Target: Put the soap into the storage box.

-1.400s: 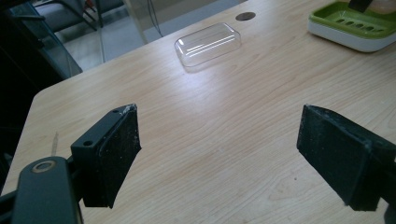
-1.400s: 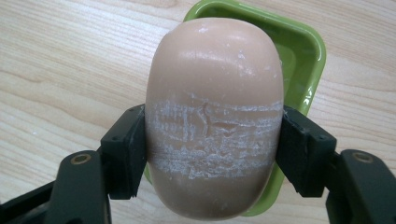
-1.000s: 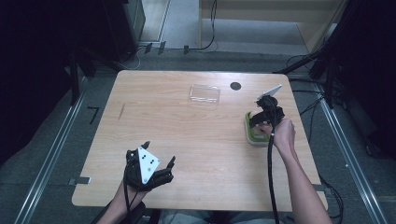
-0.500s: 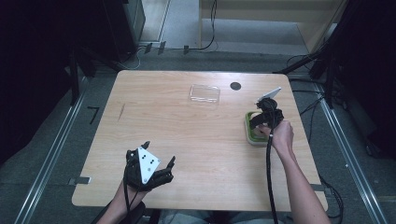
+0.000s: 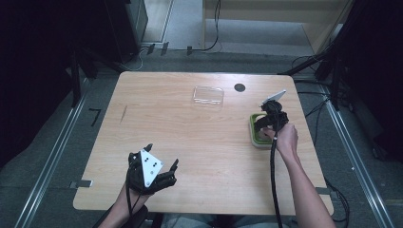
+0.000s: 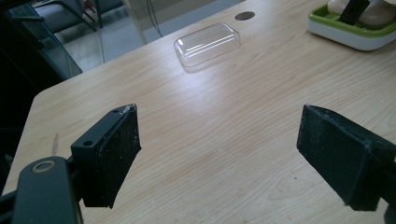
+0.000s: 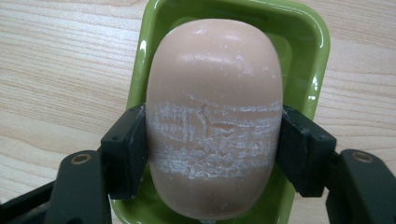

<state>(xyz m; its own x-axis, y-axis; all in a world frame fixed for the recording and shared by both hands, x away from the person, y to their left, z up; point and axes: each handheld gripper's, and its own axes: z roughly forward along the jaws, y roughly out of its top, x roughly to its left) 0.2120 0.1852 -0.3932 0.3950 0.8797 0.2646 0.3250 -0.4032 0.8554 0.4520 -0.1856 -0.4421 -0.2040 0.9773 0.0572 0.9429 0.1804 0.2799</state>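
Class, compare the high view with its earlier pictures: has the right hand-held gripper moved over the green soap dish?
No. The right hand-held gripper sits in the same place over the green soap dish, just as far from the dark table hole.

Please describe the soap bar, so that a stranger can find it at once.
On the wooden table, near its right edge, sits a green soap dish. The soap bar lies in it, between the right hand-held gripper jaws: pale pink, rounded, with white scuffs.

Centre frame, the right gripper [image 7: 212, 154] clamps a pale soap bar [image 7: 214, 116], seemingly touching the green dish [image 7: 308, 42]; wooden table [image 7: 56, 60] around.
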